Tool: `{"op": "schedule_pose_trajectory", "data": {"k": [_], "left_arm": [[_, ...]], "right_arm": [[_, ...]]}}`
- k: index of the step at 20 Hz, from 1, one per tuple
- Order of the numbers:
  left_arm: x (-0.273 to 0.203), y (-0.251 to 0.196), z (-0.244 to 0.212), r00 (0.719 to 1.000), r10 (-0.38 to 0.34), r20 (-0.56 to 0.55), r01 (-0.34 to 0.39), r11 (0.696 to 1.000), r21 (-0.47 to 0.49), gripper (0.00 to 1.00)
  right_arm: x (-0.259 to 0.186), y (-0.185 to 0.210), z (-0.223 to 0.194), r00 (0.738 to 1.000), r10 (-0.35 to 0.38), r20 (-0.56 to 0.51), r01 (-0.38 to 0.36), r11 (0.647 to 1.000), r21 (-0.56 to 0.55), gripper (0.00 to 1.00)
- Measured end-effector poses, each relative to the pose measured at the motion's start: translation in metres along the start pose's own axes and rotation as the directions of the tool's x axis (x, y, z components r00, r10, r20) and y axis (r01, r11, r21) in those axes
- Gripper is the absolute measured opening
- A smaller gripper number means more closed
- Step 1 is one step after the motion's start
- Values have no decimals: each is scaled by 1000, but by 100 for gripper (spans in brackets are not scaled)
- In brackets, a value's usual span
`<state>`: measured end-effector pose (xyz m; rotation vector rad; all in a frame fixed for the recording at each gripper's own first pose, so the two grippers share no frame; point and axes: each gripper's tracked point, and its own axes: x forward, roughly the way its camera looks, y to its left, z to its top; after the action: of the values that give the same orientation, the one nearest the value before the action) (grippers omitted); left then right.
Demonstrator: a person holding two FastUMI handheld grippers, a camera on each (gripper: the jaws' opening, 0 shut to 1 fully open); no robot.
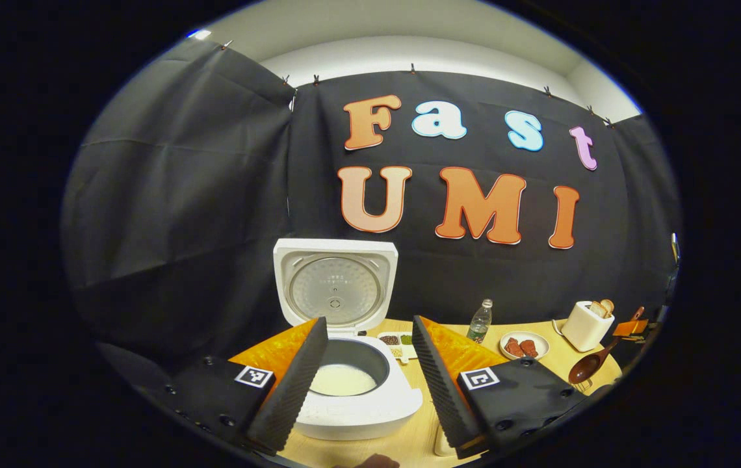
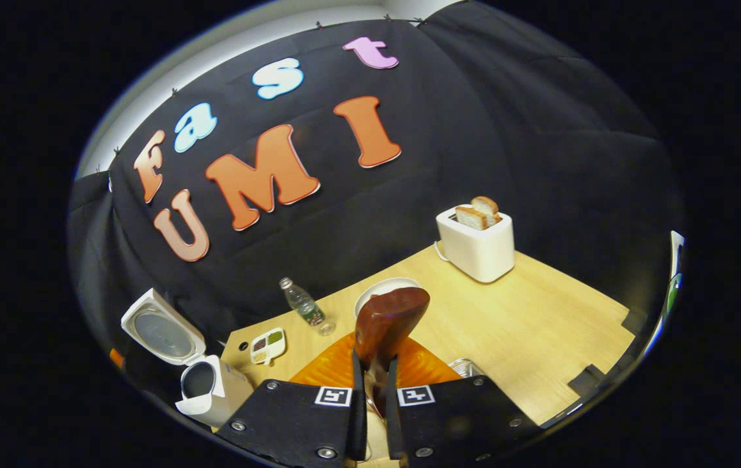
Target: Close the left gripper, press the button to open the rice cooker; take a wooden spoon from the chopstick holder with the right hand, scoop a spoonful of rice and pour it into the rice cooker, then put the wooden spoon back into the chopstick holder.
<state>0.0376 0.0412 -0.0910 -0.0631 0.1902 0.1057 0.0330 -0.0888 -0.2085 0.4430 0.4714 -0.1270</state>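
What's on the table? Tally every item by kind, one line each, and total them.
Rice cooker: 1
Toaster: 1
Water bottle: 1
Divided dish of grains: 1
Plate: 1
Wooden spoon, held in the right gripper: 1
Total: 6

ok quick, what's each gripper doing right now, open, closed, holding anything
Left gripper: open, holding nothing, in front of the open rice cooker.
Right gripper: shut on the wooden spoon.
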Motion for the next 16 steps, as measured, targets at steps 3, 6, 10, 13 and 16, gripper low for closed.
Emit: {"op": "schedule_pose_trajectory", "data": {"k": [3, 6, 10, 13, 16], "left_arm": [[5, 9, -2, 1000, 10, -10, -10, 1000, -12, 94], [2, 19, -4, 1000, 25, -8, -25, 1000, -16, 94], [-1, 23, -4, 1000, 17, 5, -17, 1000, 15, 90], [1, 28, -3, 1000, 12, 5, -13, 1000, 12, 94], [3, 40, -7, 1000, 19, -7, -19, 1000, 12, 94]], "right_arm": [[3, 36, -29, 998, 43, -56, -47, 997, -67, 11], [6, 61, -52, 995, 60, -84, -72, 987, -143, 11], [15, 79, -78, 994, 58, -87, -81, 955, -286, 12], [27, 74, -97, 996, 13, -84, -43, 931, -364, 11], [35, 69, -115, 997, -19, -80, -16, 908, -418, 12]]}}
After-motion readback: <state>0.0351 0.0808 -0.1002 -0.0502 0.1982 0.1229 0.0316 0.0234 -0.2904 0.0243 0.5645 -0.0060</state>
